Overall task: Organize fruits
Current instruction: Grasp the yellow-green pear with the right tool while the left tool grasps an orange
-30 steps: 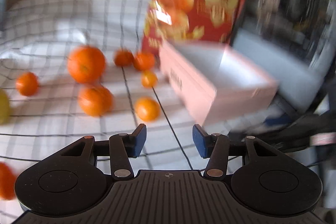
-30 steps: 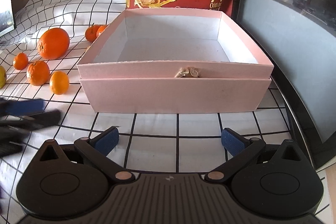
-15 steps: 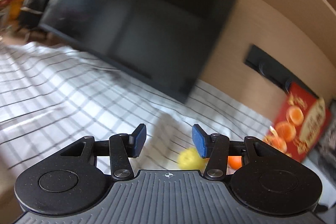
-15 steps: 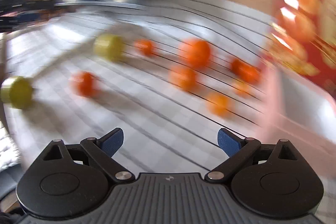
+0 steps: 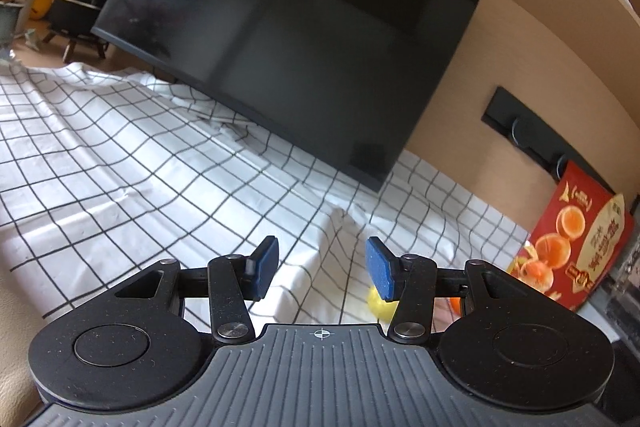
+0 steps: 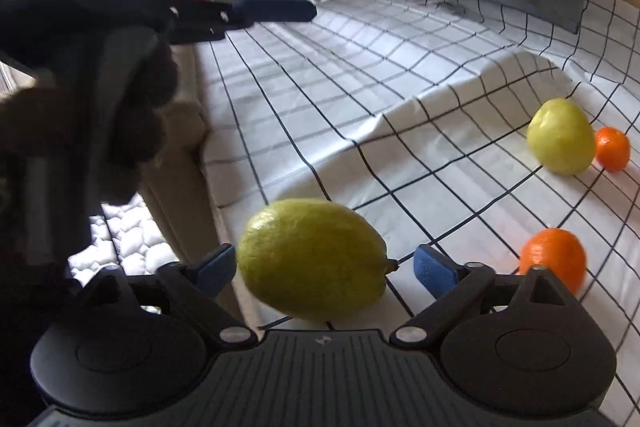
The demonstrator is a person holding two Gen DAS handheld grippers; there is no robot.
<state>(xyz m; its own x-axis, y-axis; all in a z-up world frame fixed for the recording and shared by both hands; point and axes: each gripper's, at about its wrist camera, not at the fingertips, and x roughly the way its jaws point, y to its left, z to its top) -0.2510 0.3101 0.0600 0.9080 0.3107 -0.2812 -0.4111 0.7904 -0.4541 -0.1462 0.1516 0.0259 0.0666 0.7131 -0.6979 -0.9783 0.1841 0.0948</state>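
Fruits lie scattered on the checked tablecloth (image 6: 400, 75), and the nearest of them, a large yellow-green lemon (image 6: 314, 259), serves here as the landmark. It rests on the cloth close to the table's edge, between the blue pads of the right gripper (image 6: 320, 267). That claw's jaws are closing around it; the left pad (image 6: 214, 269) sits just beside the lemon's side, the right pad (image 6: 434, 273) stands a little apart from its stem end, so nothing is clenched yet. To the right of the lemon, near it, lies an orange mandarin (image 6: 554, 259), partly behind the gripper's arm. Farther back and to the right of the lemon sits a second yellow-green fruit (image 6: 560, 137), with a smaller mandarin (image 6: 612, 149) touching or just beside it. Up and to the left of the lemon, the person's dark-gloved hand (image 6: 100, 87) carries the left gripper (image 5: 322, 267), whose blue fingers (image 6: 272, 9) point across the cloth. In the left wrist view that claw is released, pads well apart over bare cloth with nothing between them. Beyond it a dark monitor (image 5: 300, 47) stands, and a red snack bag (image 5: 576, 239) leans at the far right
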